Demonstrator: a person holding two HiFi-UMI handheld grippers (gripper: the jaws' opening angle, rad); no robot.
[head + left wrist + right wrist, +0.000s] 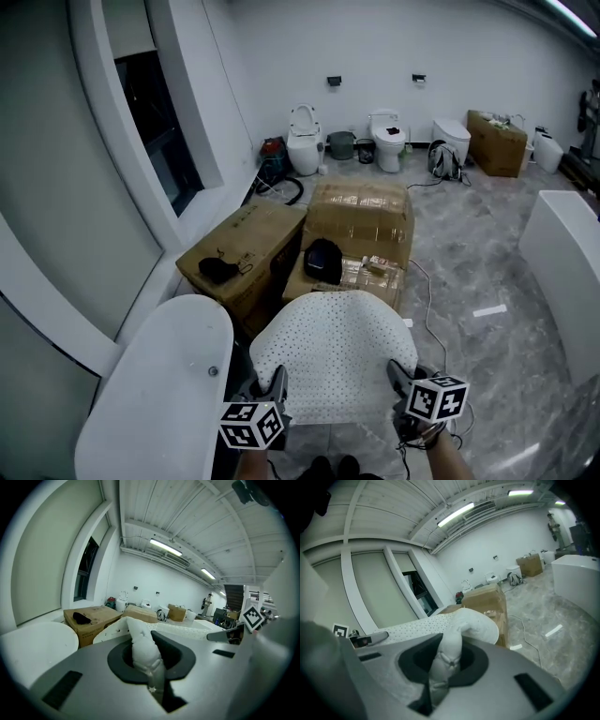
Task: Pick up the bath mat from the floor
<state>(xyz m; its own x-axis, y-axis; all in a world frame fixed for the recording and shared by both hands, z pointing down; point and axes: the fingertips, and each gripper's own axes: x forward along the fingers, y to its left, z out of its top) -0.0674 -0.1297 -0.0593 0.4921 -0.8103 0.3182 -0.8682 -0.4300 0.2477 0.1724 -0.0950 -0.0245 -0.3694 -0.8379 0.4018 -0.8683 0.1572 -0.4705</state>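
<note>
The white, dotted bath mat point(336, 352) hangs spread out between both grippers, lifted off the floor in front of me. My left gripper point(274, 386) is shut on its near left corner, and the pinched fold of the mat point(143, 649) bulges up between the jaws in the left gripper view. My right gripper point(401, 379) is shut on the near right corner, where the bunched mat point(449, 654) curls out of the jaws in the right gripper view.
A white bathtub point(159, 394) stands at my left. Cardboard boxes point(361, 230) sit just beyond the mat, with a black bag point(322, 260) between them. Toilets point(305, 141) line the far wall. A white counter point(562, 253) is at the right, and a cable point(428, 295) trails over the marble floor.
</note>
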